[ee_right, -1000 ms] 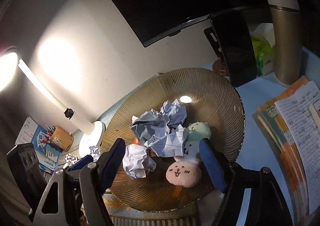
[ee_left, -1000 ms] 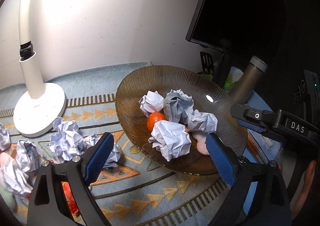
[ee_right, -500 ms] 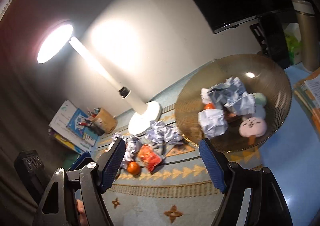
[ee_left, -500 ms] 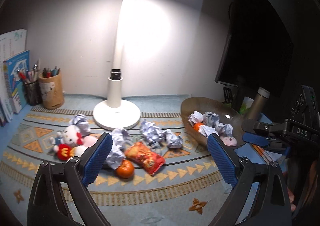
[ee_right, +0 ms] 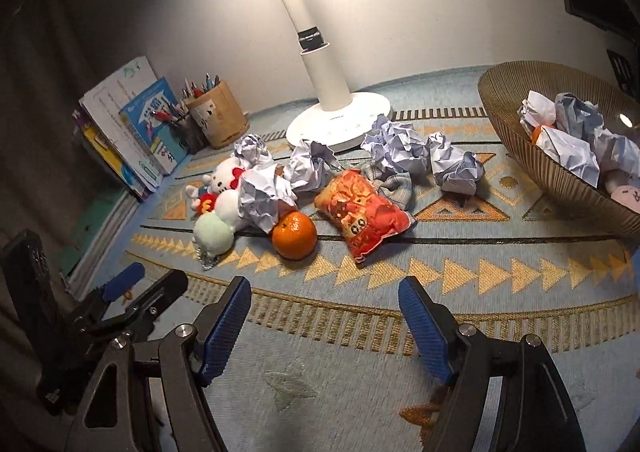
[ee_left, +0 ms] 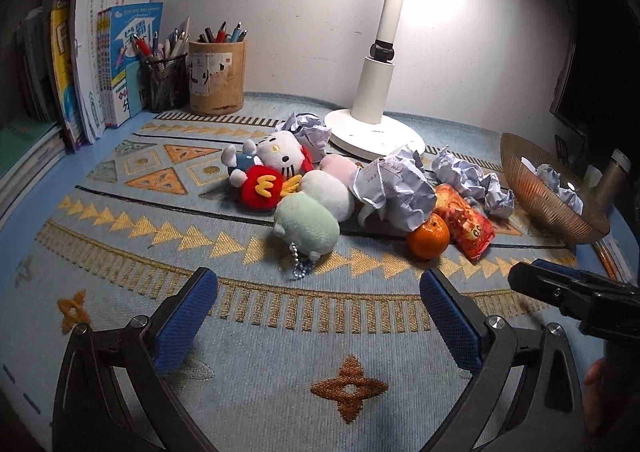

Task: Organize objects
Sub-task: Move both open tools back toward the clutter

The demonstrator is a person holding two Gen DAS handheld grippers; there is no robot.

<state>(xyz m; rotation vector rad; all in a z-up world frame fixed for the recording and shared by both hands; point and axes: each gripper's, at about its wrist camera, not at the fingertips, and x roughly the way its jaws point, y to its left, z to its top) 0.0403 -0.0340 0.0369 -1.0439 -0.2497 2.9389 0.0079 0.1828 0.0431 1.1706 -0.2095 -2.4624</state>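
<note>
While both grippers hang low over the near edge of the patterned mat (ee_left: 280, 332), the clutter lies beyond them, grouped as follows.

Left gripper (ee_left: 318, 310): jaws spread wide, nothing between the blue pads; it points at the plush pile.

Right gripper (ee_right: 324, 322): jaws likewise wide apart and empty; the orange and snack bag lie just beyond its fingertips.

Orange (ee_right: 294, 235): on the mat at the near side of the pile, touching a crumpled paper ball (ee_right: 265, 201) behind it.

Snack bag (ee_right: 362, 214): red-orange, lying flat just right of the orange.

Plush toys: a pale green plush (ee_left: 307, 226) with a bead chain lies nearest; a white one (ee_left: 329, 193) and a pink one (ee_left: 339, 166) sit behind it, and a white cat plush (ee_left: 280, 156) holding a red heart (ee_left: 262, 188) lies to the far left.

Loose paper balls (ee_right: 404, 150): several more, scattered in front of the lamp base (ee_right: 338, 124).

Checked cloth (ee_right: 394, 184): partly under the papers; what it is cannot be told.

Bowl (ee_right: 520, 140): ribbed, amber, at the right of the mat, holding paper balls (ee_right: 572, 148), an orange sliver of fruit, perhaps, and a pink plush (ee_right: 628, 196).

Far left: pen cup (ee_left: 216, 78), mesh pen holder (ee_left: 168, 82), upright books (ee_left: 100, 52).
</note>
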